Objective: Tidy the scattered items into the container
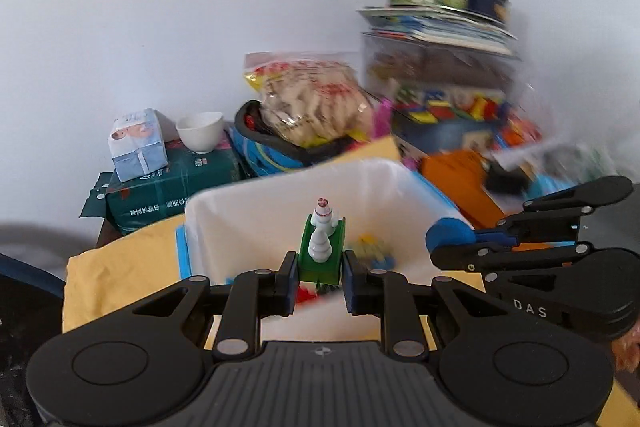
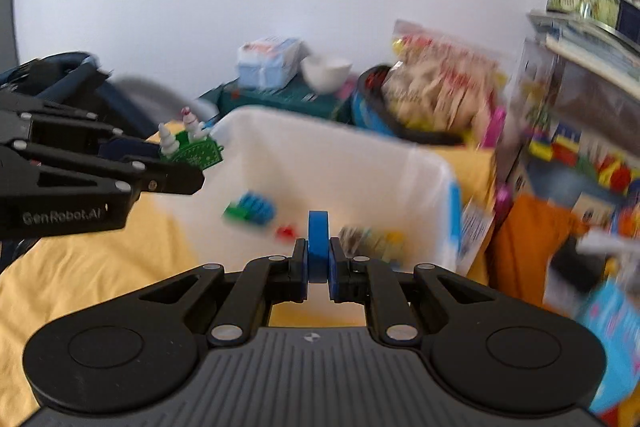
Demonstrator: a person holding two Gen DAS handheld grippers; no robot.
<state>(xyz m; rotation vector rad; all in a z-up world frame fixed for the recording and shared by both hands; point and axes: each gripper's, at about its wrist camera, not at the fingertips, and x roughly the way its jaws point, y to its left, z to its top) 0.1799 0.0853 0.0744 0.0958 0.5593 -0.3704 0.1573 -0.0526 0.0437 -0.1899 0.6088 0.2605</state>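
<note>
Green toy sleigh (image 1: 320, 259) clamped in the left gripper (image 1: 320, 277); blue disc (image 2: 318, 243) clamped in the right gripper (image 2: 318, 269), both above the white plastic bin (image 2: 400, 163).

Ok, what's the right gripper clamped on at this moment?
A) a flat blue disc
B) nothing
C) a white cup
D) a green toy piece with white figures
A: in the right wrist view the right gripper pinches a flat blue disc edge-on above the white bin; the green toy piece sits in the left gripper.
</note>
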